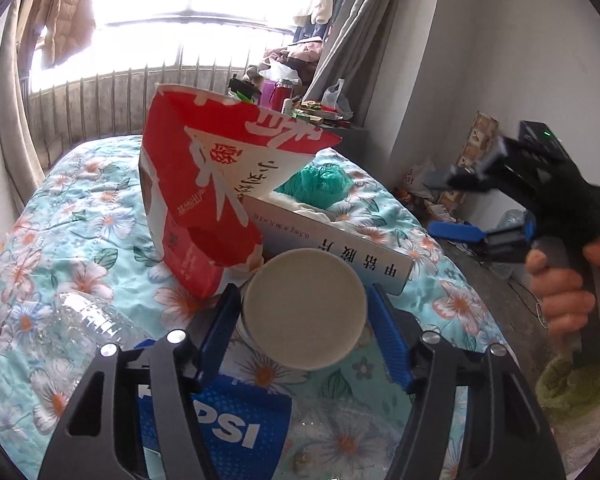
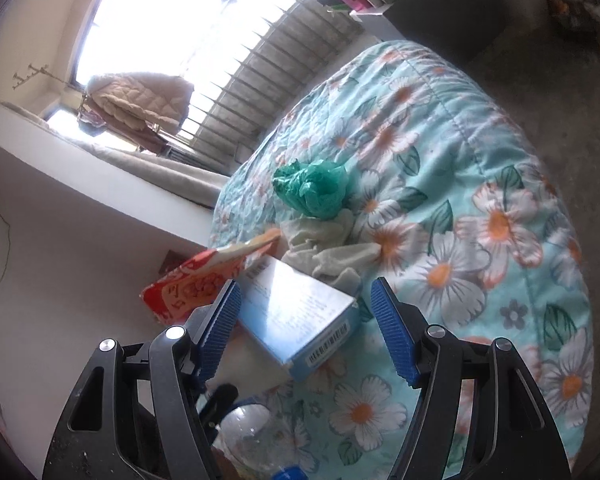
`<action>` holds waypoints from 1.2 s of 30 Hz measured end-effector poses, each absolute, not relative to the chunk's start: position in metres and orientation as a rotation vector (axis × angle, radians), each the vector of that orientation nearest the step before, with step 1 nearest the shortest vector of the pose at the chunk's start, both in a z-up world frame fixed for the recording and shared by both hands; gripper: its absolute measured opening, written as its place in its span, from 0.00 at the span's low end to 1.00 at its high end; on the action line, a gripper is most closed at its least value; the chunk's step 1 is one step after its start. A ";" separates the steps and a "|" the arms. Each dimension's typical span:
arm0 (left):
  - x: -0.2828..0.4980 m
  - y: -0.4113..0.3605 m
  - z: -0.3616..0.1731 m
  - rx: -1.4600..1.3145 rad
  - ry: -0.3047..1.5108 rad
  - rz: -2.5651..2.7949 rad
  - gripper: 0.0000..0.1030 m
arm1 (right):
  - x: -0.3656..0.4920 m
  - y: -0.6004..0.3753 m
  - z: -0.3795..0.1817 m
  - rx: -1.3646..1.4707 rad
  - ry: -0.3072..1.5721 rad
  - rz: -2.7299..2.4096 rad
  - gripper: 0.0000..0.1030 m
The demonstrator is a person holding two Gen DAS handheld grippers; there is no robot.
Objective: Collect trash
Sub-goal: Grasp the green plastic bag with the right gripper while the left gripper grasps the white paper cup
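Left gripper (image 1: 305,334) pads against round cream-topped paper cup (image 1: 305,308), lower part hidden; right gripper (image 2: 305,330) wide, pale blue cardboard box (image 2: 296,312) between, untouched.

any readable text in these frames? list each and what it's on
"PSI", start hidden: blue label of clear plastic bottle.
"甲钴胺片", "0.5mg × 20片 × 3板" (digits uncertain): white-and-blue cardboard medicine box.
Large white characters, partly cut off; small print unreadable: red-and-white snack bag.
Barcode, print blurred: box end.
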State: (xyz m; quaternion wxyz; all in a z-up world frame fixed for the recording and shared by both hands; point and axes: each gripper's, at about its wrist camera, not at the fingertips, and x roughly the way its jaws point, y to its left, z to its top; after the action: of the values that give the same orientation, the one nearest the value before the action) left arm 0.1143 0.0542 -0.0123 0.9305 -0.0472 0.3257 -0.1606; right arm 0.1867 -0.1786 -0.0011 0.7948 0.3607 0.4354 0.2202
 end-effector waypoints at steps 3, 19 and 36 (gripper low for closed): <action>0.115 0.056 -0.015 -0.100 0.657 -0.321 0.59 | 0.217 -0.173 -0.009 0.839 0.975 0.487 0.64; 0.116 0.051 -0.020 -0.062 0.619 -0.300 0.59 | 0.302 -0.138 -0.045 0.869 1.087 0.427 0.46; 0.098 0.056 -0.007 -0.067 0.593 -0.338 0.57 | 0.262 -0.170 -0.028 0.922 0.996 0.427 0.31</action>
State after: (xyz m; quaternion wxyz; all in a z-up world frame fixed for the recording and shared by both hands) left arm 0.0985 0.0556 -0.0070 0.9417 -0.0328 0.2909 -0.1658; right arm 0.2620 -0.1700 -0.0277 0.7575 0.4230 0.4570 0.1959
